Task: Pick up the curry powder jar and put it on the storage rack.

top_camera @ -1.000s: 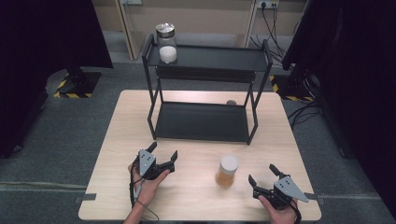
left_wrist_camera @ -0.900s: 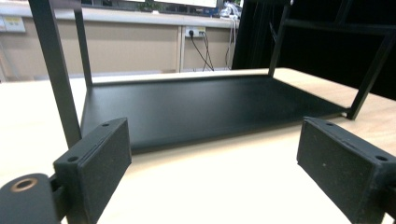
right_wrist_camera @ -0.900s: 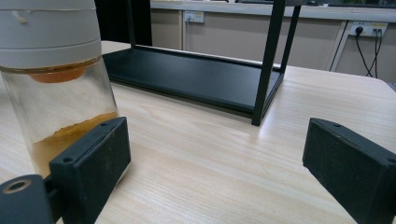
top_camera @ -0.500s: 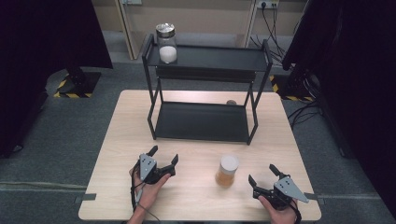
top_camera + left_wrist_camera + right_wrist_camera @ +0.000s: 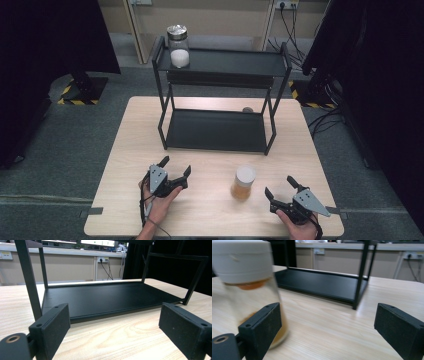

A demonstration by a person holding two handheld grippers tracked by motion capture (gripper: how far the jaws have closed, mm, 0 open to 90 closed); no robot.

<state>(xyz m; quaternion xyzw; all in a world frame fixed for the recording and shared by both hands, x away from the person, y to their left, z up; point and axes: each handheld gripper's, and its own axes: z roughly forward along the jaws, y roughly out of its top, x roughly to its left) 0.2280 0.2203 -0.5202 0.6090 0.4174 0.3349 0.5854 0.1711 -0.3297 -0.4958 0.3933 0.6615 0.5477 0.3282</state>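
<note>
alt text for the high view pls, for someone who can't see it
A person's two hands each hold open tongs over the near edge of a light wooden table, the left tongs and right tongs flanking an amber jar with a white lid. Behind stands a black two-tier shelf, with a glass jar of white powder on its top tier.

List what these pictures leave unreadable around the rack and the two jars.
- Small object behind the rack, high view: too small, partly hidden by a rack post.
- Orange jar, right gripper view: blurred, cut off by the frame's edges.
- White-filled jar on the top shelf, high view: contents too distant to identify.
</note>
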